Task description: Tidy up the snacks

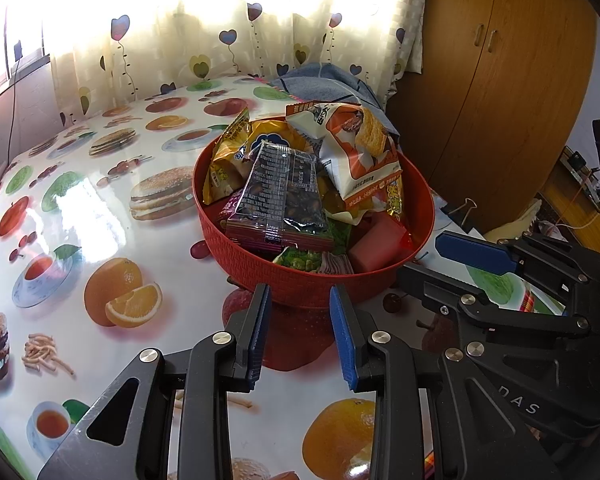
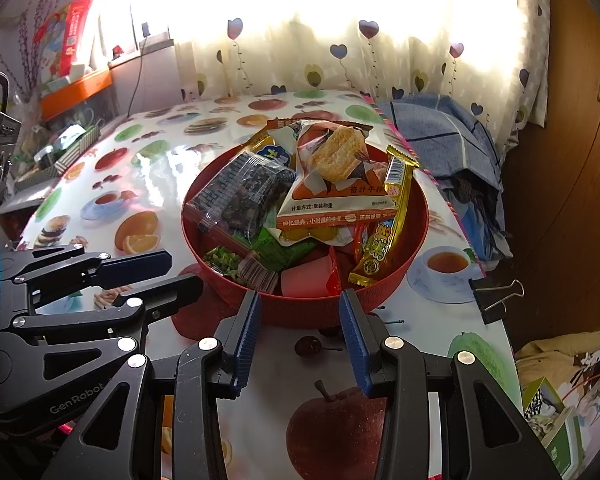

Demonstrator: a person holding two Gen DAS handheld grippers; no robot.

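The snack packets sit heaped in a round red woven-pattern plastic basket (image 2: 416,216) on the table covered with a glossy fruit-and-burger print cloth (image 1: 100,200). On top lie a clear packet of dark pieces with black print (image 2: 240,196) and a white-and-orange packet picturing a crisp pastry (image 2: 332,184), with a long gold wrapper (image 2: 384,236) leaning on the right rim. No packet lies loose on the cloth. That fits a heap just gathered as well as one waiting to be sorted, so which stage this is stays open.

The left tool (image 1: 300,332) hangs released and holds nothing, its blue pads apart just short of the near rim. The right tool (image 2: 300,336) is the same, parted and carrying nothing.

Any grasp here goes best on a top packet's sealed edge, lifted straight up so the slippery pile does not slide.

Open cloth lies wide to the left. On the right, the table edge, a black binder clip (image 2: 492,300) and a blue checked blanket (image 2: 440,132) come close.
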